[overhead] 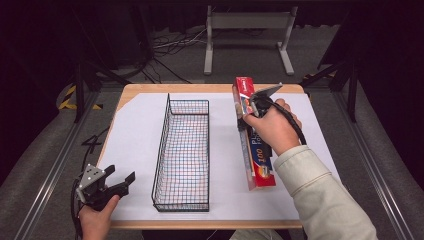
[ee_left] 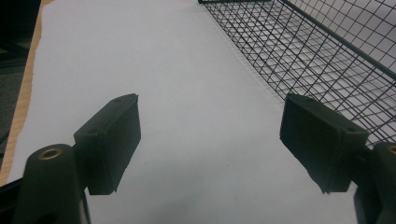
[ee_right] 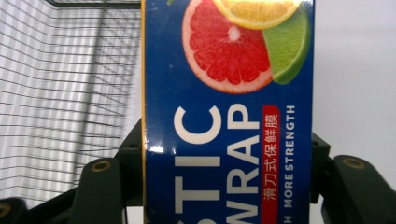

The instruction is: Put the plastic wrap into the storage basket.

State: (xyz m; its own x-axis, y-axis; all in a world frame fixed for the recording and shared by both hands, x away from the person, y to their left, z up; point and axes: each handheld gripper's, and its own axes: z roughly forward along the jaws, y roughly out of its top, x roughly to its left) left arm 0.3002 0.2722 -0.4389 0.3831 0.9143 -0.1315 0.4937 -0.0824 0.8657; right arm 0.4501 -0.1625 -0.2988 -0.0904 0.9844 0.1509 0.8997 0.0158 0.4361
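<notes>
Plastic wrap box [ee_right: 228,116] clamped between right tool [ee_right: 226,158] jaws

wire basket [overhead: 182,155] mid-table, bare sheet [overhead: 132,145] alongside

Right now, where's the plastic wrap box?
In the high view, the plastic wrap box sits right of the wire basket, lengthwise on the white sheet, with the right gripper clamped across it.

plastic wrap box [ee_right: 229,116]: blue, red ends, citrus print | basket [overhead: 182,155]: black wire grid | table cover [overhead: 135,135]: white
</notes>
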